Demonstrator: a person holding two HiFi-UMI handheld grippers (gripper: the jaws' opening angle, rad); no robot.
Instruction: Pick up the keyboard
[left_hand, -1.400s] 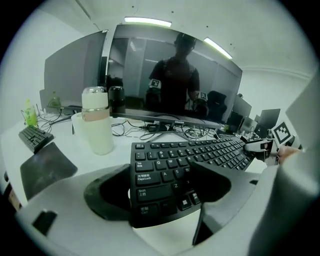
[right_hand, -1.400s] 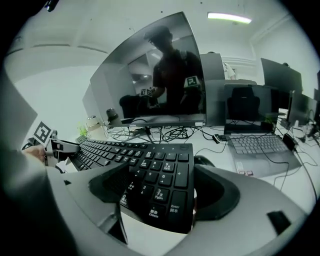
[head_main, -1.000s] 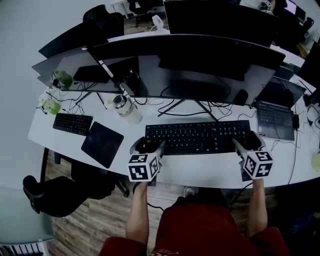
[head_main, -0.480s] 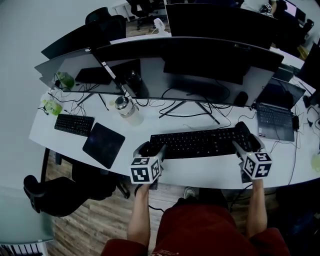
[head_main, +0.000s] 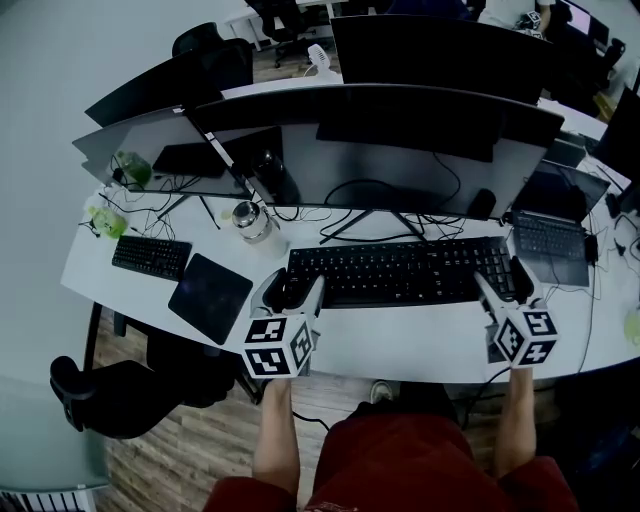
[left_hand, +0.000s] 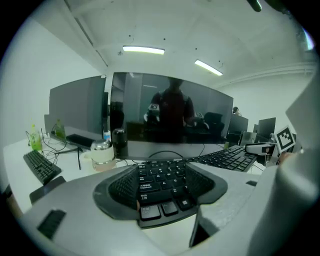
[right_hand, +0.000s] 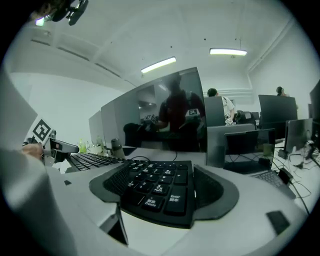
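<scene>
Head view: left hand-held gripper (head_main: 292, 288) and right hand-held gripper (head_main: 505, 281) clamp the keyboard (head_main: 400, 272) (one end each).

Ceiling light strips (left_hand: 143, 50) are illuminating the white-walled office. A white counter (head_main: 400, 345) is carrying dark monitors (head_main: 380, 130). A black office chair (head_main: 110, 395) is standing on the wood plank floor (head_main: 190, 450).
</scene>
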